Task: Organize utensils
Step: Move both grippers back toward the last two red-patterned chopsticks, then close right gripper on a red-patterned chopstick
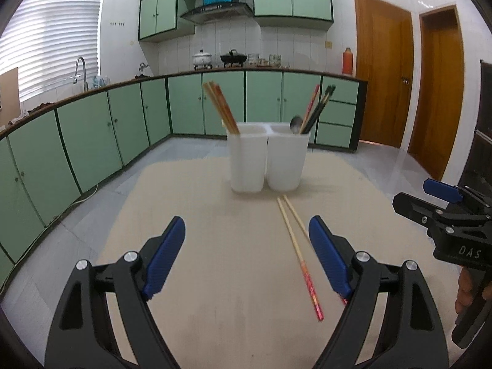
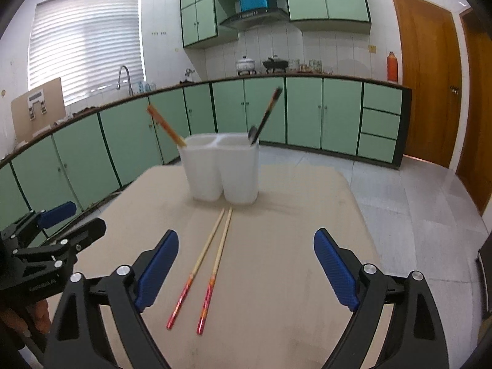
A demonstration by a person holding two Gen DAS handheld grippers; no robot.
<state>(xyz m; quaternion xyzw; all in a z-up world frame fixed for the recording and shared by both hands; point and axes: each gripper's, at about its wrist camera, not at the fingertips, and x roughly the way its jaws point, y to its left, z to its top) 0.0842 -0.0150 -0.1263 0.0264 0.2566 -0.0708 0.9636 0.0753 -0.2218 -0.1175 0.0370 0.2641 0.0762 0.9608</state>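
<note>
A loose pair of wooden chopsticks (image 1: 299,258) (image 2: 212,261) with red handles lies on the beige table (image 1: 215,276) (image 2: 276,292), tips toward a white two-compartment holder (image 1: 267,160) (image 2: 221,172). Its left compartment holds red-and-wood chopsticks (image 1: 220,107) (image 2: 166,127). The right one holds a metal spoon (image 1: 296,124) (image 2: 252,133) and dark chopsticks (image 1: 319,107) (image 2: 267,113). My left gripper (image 1: 247,255) (image 2: 83,218) is open and empty, the pair just inside its right finger. My right gripper (image 2: 246,264) (image 1: 412,195) is open above the pair, touching nothing.
Green cabinets (image 1: 92,129) line the room behind the table, with a sink tap (image 1: 80,72), pots (image 1: 202,58) and an orange flask (image 1: 347,61) on the counter. Wooden doors (image 1: 384,77) stand at right. A hand (image 1: 464,292) grips the right tool.
</note>
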